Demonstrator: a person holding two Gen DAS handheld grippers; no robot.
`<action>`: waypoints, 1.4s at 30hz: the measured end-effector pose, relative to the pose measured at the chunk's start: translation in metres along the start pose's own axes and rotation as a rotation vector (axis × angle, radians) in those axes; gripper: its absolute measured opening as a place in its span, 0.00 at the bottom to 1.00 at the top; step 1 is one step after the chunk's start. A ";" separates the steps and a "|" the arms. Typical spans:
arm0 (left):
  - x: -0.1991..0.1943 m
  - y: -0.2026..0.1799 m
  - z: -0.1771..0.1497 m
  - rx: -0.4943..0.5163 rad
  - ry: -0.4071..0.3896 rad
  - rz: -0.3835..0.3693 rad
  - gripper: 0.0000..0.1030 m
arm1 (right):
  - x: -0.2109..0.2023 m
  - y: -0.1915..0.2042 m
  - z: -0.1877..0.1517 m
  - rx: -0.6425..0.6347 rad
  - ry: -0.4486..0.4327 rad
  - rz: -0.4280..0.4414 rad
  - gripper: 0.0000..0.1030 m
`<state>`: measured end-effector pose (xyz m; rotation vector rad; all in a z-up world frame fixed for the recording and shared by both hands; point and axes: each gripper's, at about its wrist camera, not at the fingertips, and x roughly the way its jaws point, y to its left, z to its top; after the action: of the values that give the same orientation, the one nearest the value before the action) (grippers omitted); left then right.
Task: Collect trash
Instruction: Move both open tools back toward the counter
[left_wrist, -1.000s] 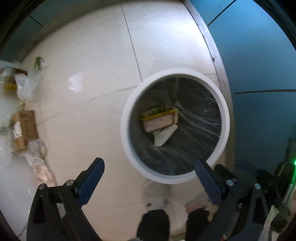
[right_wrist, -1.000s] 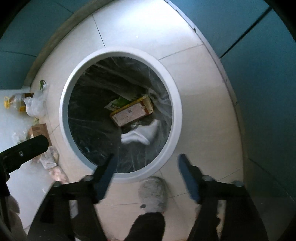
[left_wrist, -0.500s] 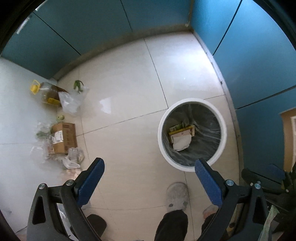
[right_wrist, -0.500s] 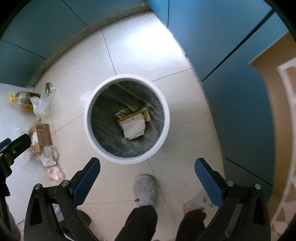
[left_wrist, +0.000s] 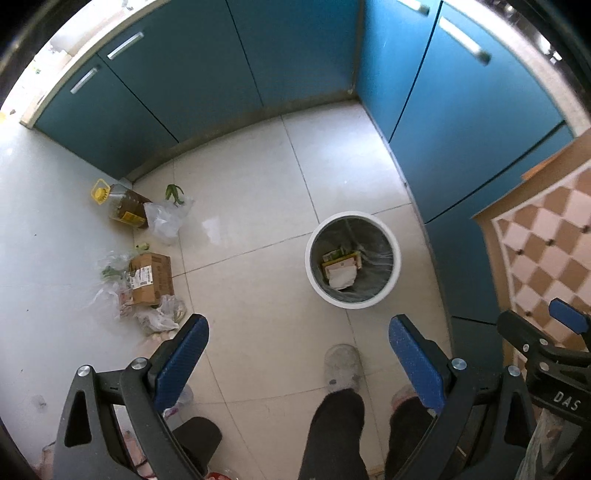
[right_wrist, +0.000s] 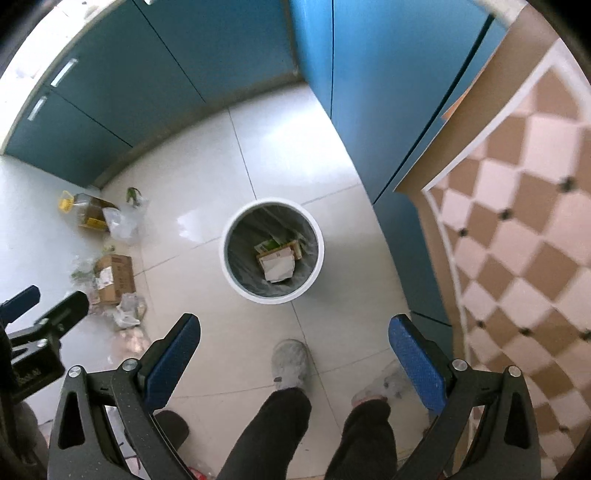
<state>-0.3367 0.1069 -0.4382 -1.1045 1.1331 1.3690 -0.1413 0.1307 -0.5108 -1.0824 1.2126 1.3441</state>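
A white round trash bin (left_wrist: 395, 266) (right_wrist: 227, 275) with a clear liner stands on the tiled floor and holds a flat box and white paper (left_wrist: 341, 275) (right_wrist: 279, 266). Trash lies at the left: a cardboard box (left_wrist: 151, 277) (right_wrist: 115, 277), crumpled plastic bags (left_wrist: 164, 219) (right_wrist: 123, 225), an oil bottle (left_wrist: 123, 210) (right_wrist: 86, 212). My left gripper (left_wrist: 297, 345) is open and empty, high above the floor. My right gripper (right_wrist: 293, 341) is open and empty, also high above the bin.
Blue cabinets (left_wrist: 258, 62) (right_wrist: 369, 74) line the back and right. A checkered panel (left_wrist: 543, 251) (right_wrist: 517, 229) stands at the right. The person's legs and slippers (left_wrist: 341, 369) (right_wrist: 290, 363) are below the grippers.
Both grippers have risen far above the bin, which now looks small. The white paper dropped into the bin and rests on the flat box. Both grippers stay open.
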 end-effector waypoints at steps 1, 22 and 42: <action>-0.010 0.000 -0.001 -0.003 -0.007 -0.004 0.97 | -0.015 0.001 -0.003 -0.003 -0.004 0.004 1.00; -0.187 -0.053 -0.017 0.089 -0.255 0.043 0.97 | -0.214 -0.036 -0.064 0.074 -0.118 0.219 1.00; -0.223 -0.502 -0.133 0.974 -0.171 -0.177 0.97 | -0.292 -0.454 -0.323 0.967 -0.135 -0.138 0.80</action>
<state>0.1874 -0.0258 -0.2741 -0.3516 1.3062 0.5981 0.3439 -0.2142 -0.3071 -0.3582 1.4111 0.5599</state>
